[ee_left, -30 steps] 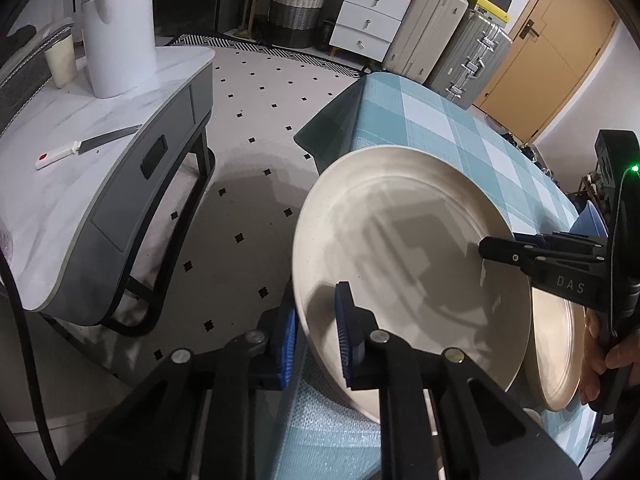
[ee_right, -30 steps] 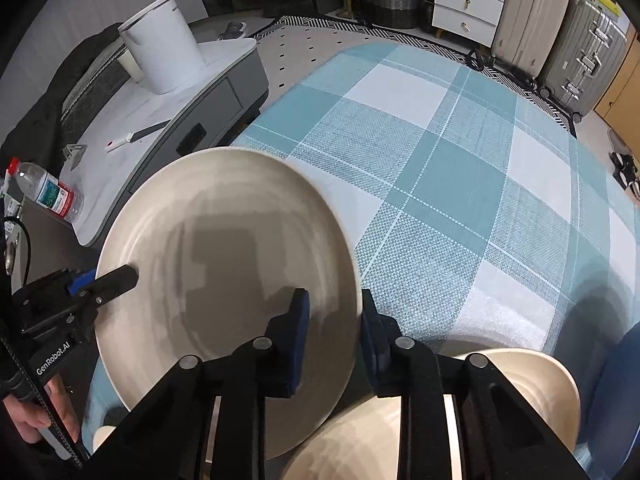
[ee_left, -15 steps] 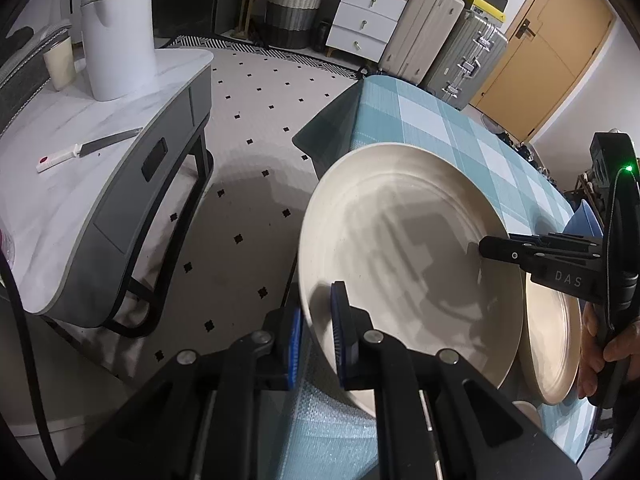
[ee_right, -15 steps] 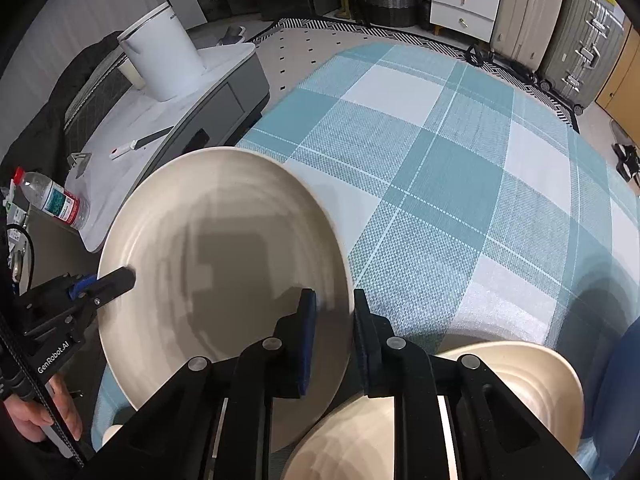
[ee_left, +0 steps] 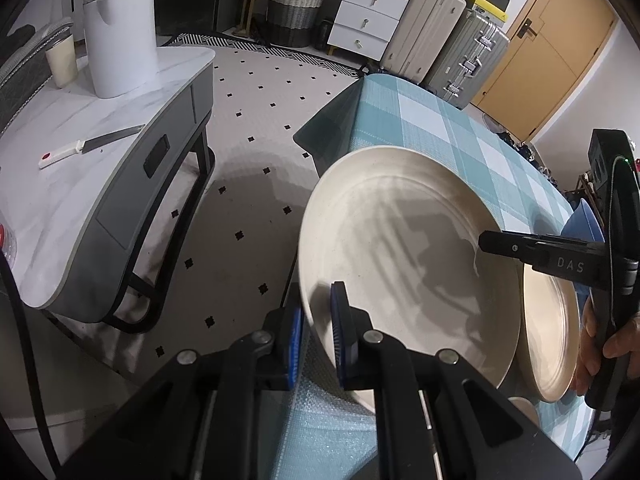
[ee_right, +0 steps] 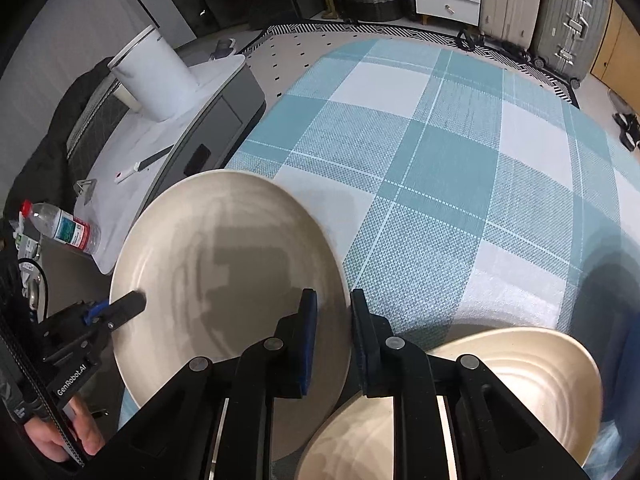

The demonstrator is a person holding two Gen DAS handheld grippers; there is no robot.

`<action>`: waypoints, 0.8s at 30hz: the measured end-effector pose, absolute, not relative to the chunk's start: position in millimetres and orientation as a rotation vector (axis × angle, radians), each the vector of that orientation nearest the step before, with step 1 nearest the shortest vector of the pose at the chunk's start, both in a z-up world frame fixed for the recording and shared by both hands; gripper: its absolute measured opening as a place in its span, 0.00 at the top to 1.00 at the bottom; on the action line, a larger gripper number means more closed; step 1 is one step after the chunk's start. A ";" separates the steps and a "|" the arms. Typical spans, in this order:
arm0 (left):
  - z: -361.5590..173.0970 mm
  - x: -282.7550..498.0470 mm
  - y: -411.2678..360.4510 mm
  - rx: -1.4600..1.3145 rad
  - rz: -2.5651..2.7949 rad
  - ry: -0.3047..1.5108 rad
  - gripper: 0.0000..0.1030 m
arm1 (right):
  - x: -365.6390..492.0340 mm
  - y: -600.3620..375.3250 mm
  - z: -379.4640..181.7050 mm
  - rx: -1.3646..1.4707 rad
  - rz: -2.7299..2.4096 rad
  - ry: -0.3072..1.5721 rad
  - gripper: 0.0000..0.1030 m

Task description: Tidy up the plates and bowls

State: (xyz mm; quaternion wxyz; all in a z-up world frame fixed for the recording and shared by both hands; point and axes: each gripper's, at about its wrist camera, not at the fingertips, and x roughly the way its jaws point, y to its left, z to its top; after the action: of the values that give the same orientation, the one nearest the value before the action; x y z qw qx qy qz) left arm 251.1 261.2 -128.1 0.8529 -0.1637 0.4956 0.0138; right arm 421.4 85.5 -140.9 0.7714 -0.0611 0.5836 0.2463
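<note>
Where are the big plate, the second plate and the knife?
big plate (ee_left: 400, 240): left wrist view, on its inner face.
second plate (ee_left: 550, 332): left wrist view, on its visible face behind the big plate.
knife (ee_left: 110, 138): left wrist view, on the blade.

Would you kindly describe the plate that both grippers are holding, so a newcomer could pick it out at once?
Start at the table with the teal-and-white checked cloth. At its near left corner, the large cream plate is held tilted, its rim pinched by the left gripper and the right gripper. Unlike the second cream plate beside it, it is clamped on opposite edges.
</note>
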 end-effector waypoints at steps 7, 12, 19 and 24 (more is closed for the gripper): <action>-126.2 248.0 262.5 -0.374 0.046 1.033 0.91 | 422.8 87.1 -139.4 -0.113 0.534 1.290 0.84; -123.3 248.9 262.1 -0.377 0.041 1.039 0.92 | 422.5 85.7 -137.8 -0.099 0.536 1.291 0.84; -125.5 249.6 264.6 -0.408 0.042 1.067 0.92 | 422.7 81.4 -134.5 -0.061 0.534 1.291 0.85; -130.1 250.1 263.7 -0.401 0.049 1.082 0.90 | 422.0 83.0 -137.1 -0.073 0.525 1.301 0.85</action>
State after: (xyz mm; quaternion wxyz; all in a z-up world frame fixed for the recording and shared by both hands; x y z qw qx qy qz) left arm 250.1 263.7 -130.1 0.8377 -0.1896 0.5116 0.0231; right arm 422.0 83.0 -137.1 0.7633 -0.0335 0.5981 0.2417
